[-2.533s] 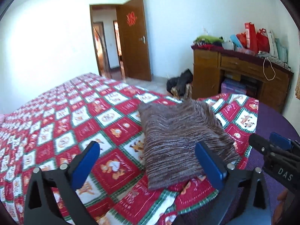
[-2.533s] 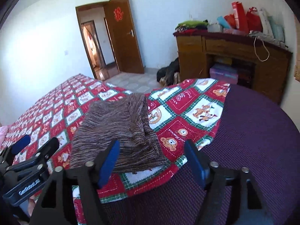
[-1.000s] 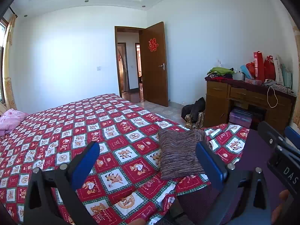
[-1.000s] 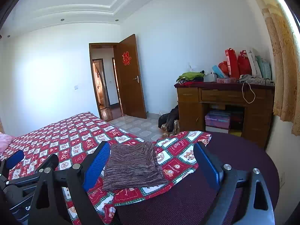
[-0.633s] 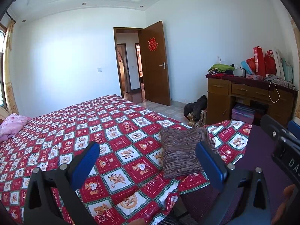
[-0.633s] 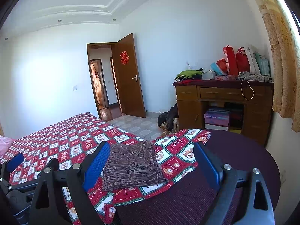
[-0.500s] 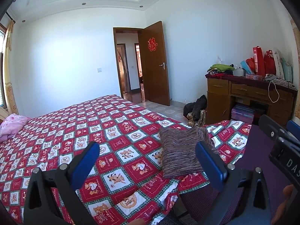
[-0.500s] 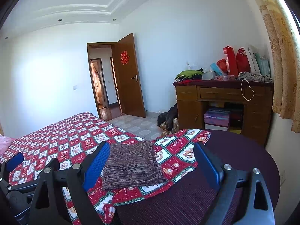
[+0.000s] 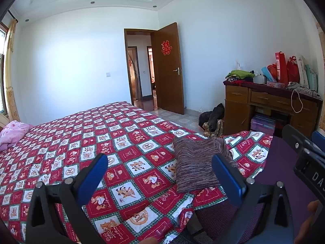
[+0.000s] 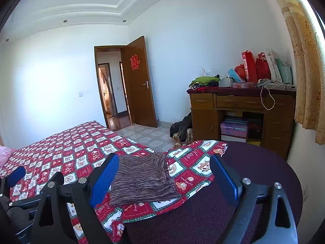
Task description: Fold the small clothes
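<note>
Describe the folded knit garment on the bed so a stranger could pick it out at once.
Start at the bed, covered by a red, white and green cartoon-patchwork quilt. Go to the quilt's corner nearest the wooden desk, beside the dark purple surface. There lies the folded knit garment, a flat rectangle of streaky brown-grey marl, the only plain, unprinted fabric on the quilt.
</note>
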Demonstrator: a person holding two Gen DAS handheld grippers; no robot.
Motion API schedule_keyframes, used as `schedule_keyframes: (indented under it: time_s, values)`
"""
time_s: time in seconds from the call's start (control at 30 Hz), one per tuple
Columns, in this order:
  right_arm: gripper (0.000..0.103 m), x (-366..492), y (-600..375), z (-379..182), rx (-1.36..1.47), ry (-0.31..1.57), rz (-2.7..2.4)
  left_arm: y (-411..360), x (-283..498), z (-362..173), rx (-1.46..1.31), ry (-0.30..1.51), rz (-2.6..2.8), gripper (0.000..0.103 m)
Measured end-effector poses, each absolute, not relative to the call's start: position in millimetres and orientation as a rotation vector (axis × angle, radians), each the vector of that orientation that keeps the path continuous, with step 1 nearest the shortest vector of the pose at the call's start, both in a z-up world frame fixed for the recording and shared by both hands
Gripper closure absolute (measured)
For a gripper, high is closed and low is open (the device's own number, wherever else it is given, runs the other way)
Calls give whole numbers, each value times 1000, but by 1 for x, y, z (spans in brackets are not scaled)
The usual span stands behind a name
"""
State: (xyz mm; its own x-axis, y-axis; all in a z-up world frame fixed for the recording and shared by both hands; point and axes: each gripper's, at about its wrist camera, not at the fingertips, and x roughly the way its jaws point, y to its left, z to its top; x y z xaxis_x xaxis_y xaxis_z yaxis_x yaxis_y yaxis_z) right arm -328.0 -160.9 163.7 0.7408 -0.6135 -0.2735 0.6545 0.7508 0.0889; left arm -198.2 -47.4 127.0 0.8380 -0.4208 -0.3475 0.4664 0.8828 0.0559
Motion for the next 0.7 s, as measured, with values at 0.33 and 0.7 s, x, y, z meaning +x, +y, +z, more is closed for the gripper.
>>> schedule_keyframes:
  time_s: [0.33, 0.7]
  values:
    - [11, -329, -159, 164, 184, 234, -696, -44, -196, 128, 146, 328, -463, 0]
    - [11, -329, -159, 164, 184, 234, -696, -43, -194, 126, 153, 327, -442, 0]
